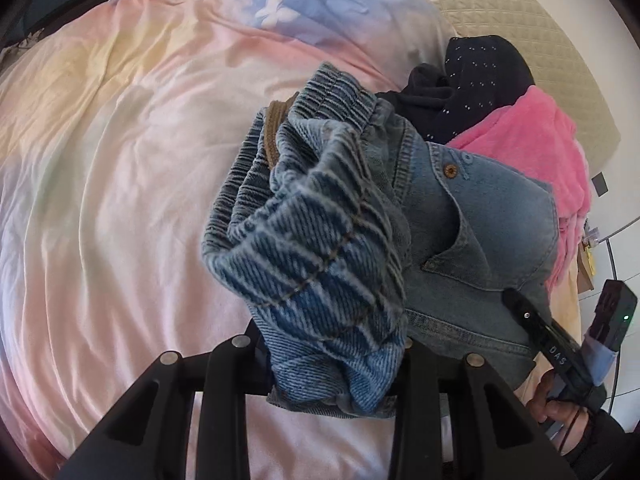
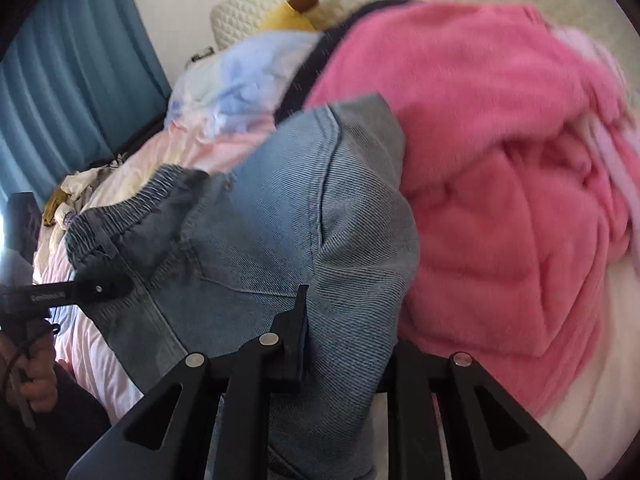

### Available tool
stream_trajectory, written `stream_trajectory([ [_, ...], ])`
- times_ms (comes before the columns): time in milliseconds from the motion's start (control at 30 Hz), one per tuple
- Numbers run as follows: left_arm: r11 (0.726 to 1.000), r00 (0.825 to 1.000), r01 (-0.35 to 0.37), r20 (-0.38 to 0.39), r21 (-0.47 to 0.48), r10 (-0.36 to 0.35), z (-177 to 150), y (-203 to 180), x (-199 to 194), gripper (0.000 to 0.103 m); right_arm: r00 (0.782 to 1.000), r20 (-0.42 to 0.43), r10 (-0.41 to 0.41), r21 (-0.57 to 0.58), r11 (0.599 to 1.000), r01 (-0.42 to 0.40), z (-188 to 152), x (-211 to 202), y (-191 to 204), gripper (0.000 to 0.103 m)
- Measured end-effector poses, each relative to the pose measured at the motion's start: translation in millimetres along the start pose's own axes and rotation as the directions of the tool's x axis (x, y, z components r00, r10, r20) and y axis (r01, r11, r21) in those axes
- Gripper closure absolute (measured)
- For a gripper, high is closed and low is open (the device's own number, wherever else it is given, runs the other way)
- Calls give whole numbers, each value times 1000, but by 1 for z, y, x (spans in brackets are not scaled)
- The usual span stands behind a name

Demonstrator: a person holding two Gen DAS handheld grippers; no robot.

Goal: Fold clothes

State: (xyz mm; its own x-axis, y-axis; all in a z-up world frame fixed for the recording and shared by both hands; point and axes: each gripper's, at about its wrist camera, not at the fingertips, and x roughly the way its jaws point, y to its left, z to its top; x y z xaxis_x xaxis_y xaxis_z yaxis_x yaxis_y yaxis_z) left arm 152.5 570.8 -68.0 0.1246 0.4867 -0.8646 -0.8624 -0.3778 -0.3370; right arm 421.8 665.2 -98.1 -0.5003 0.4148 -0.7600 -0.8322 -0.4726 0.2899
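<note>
A pair of blue denim jeans (image 1: 328,248) with an elastic waistband hangs bunched between both grippers above the bed. My left gripper (image 1: 332,360) is shut on the waistband; its fingertips are hidden by the cloth. My right gripper (image 2: 340,340) is shut on the jeans (image 2: 280,240) further along; one black finger (image 2: 296,332) shows against the denim. The right gripper also shows in the left wrist view (image 1: 524,312), and the left gripper shows in the right wrist view (image 2: 100,290), both pinching denim.
A pink fleece garment (image 2: 500,180) and a dark dotted garment (image 1: 480,76) lie piled behind the jeans. The pastel bedsheet (image 1: 120,160) spreads to the left. A cream quilted headboard (image 1: 500,4) is at the back, blue curtains (image 2: 80,80) at the left.
</note>
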Motion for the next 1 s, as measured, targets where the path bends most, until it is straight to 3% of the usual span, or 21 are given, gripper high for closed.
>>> stream_trajectory([
  [100,1000,1000,-24,-17,-7,24,-1,2,5,65,1000,2,-20,-12,1000,20,-6,12,-5,85],
  [333,998,998,13,-54,-65,-16,-1,12,-1,58,997,7,-79,-61,995,80,-8,11,0,79],
  [533,999,999,-32,-1,-15,32,-10,7,-29,53,991,4,-137,-51,989,137,-8,-13,8,75],
  [600,999,999,-43,28,-13,44,-15,8,-41,52,992,14,-129,-30,991,130,-9,-25,8,64],
  [667,999,995,-40,92,-15,41,-20,8,-61,51,995,27,-101,-15,995,101,-11,-37,7,35],
  [733,999,985,-39,167,-12,41,-27,9,-81,46,991,64,-114,-22,993,116,-11,-51,12,27],
  [833,996,960,-84,267,12,78,-30,5,-110,38,983,127,-131,-34,990,136,-11,-71,21,26],
  [1000,985,906,-169,395,14,150,-38,9,-161,34,979,199,-38,-91,994,57,10,-90,59,26],
])
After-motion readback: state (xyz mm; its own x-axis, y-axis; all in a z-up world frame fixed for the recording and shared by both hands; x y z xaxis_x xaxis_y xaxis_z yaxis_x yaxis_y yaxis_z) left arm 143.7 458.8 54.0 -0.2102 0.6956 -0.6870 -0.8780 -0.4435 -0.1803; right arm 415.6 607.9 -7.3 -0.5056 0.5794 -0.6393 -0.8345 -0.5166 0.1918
